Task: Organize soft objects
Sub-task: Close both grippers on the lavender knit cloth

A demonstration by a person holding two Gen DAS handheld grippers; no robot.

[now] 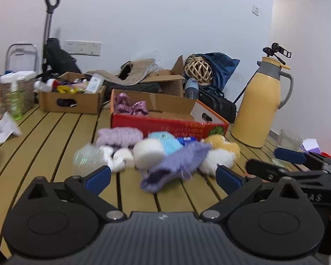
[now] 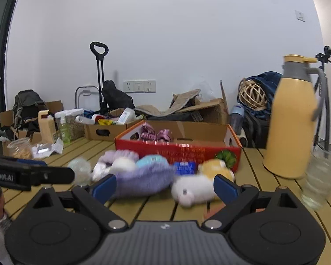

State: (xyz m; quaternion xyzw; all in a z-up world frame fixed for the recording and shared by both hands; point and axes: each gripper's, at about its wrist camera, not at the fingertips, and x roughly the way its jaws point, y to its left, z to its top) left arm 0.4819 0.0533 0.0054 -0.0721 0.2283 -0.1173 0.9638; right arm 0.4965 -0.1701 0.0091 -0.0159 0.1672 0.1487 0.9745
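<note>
The soft things heaped in front of the red box (image 2: 178,152) are smeared by motion: the purple knit (image 2: 141,178) and white plush (image 2: 194,190) lose their outlines. Right of the box, the glass jar (image 2: 320,176) blurs too. The box front hides its floor.

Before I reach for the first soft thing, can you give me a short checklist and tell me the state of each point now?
1. Left claw open and empty: ok.
2. Right claw open and empty: ok.
3. Red box has free room: ok, only purple fabric pieces lie at its back left.
4. Nearest target free to grasp: ok, the purple knit piece lies at the front of the pile, before the left claw.
5. Fragile things away from the path: not ok, a clear glass and the yellow thermos stand to the right of the pile.
6. Sharp view of the pile: not ok, both views are blurred.
</note>
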